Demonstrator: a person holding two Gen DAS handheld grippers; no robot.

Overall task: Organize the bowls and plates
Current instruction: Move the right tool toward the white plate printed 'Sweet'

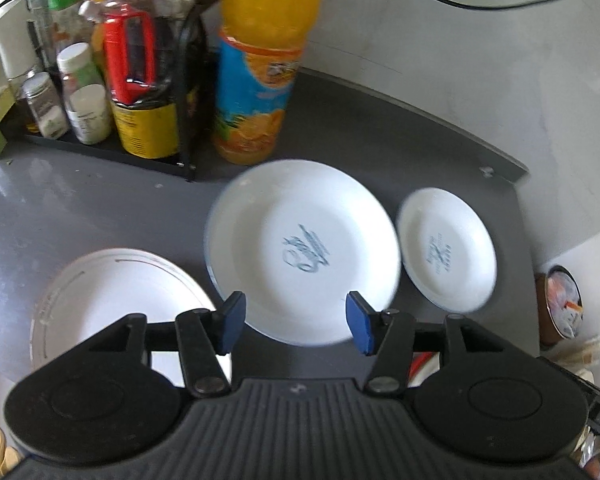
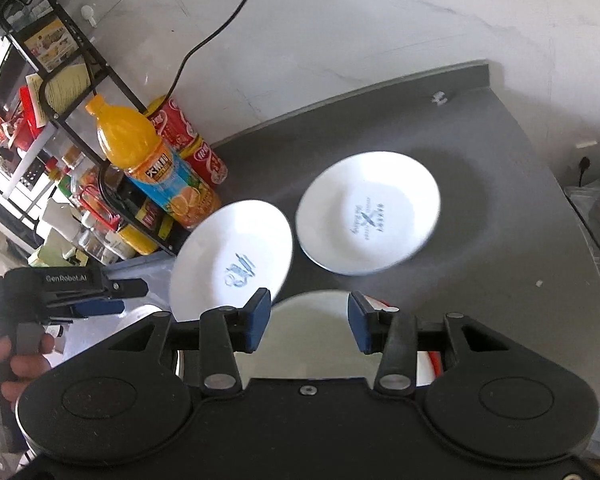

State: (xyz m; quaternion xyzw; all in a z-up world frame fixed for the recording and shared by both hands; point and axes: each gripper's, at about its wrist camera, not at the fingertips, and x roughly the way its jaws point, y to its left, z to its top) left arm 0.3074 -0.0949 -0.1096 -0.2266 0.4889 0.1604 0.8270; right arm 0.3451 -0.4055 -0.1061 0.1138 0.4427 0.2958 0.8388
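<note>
Left gripper [image 1: 296, 322]: blue pads spread wide with nothing between them, poised above the near rim of the large white plate [image 1: 302, 250]. This plate carries a blue script mark at its centre and lies on the dark grey table [image 1: 100, 204]. Just beside it, toward the table's far corner, lies a smaller white plate [image 1: 446, 250] with a printed mark — rims close, contact cannot be determined. A gold-trimmed plate [image 1: 112, 304] sits near the left gripper's left side. Right gripper [image 2: 309, 322]: pads likewise spread and empty, held over a pale dish [image 2: 312, 332] at the table's near edge. An orange juice bottle [image 1: 260, 64] stands behind the large plate — next to a black condiment rack [image 1: 188, 80].
</note>
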